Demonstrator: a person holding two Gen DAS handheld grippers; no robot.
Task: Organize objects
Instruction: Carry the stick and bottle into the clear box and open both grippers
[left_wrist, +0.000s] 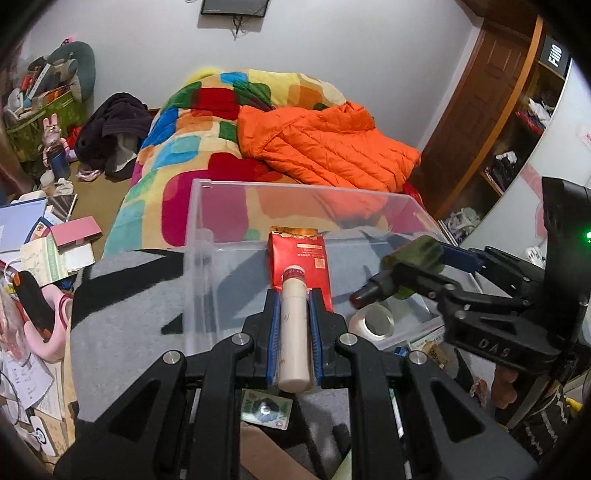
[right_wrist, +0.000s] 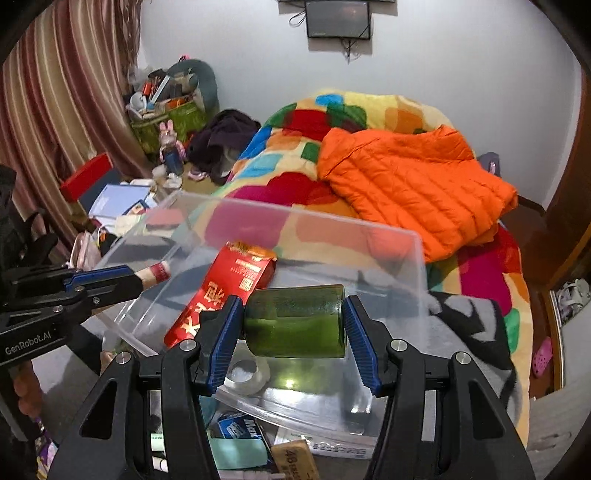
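Note:
My left gripper (left_wrist: 293, 302) is shut on a cream tube with a red cap (left_wrist: 293, 332), held at the near edge of a clear plastic bin (left_wrist: 199, 221). My right gripper (right_wrist: 293, 325) is shut on a green glass bottle (right_wrist: 295, 321), held sideways over the bin (right_wrist: 417, 258). The bottle (left_wrist: 413, 258) and right gripper also show in the left wrist view at the right. A red packet (left_wrist: 299, 258) and a roll of clear tape (left_wrist: 371, 321) lie inside the bin. The packet (right_wrist: 221, 291) and tape (right_wrist: 245, 373) show in the right wrist view too, with the left gripper (right_wrist: 147, 275) at the left.
The bin sits on a grey and black blanket (left_wrist: 122, 295) on a bed with a colourful quilt (left_wrist: 177, 147) and an orange jacket (left_wrist: 321, 144). Books and papers (left_wrist: 40, 236) clutter the left. Small boxes (right_wrist: 295, 458) lie under my right gripper. A wooden wardrobe (left_wrist: 491, 110) stands right.

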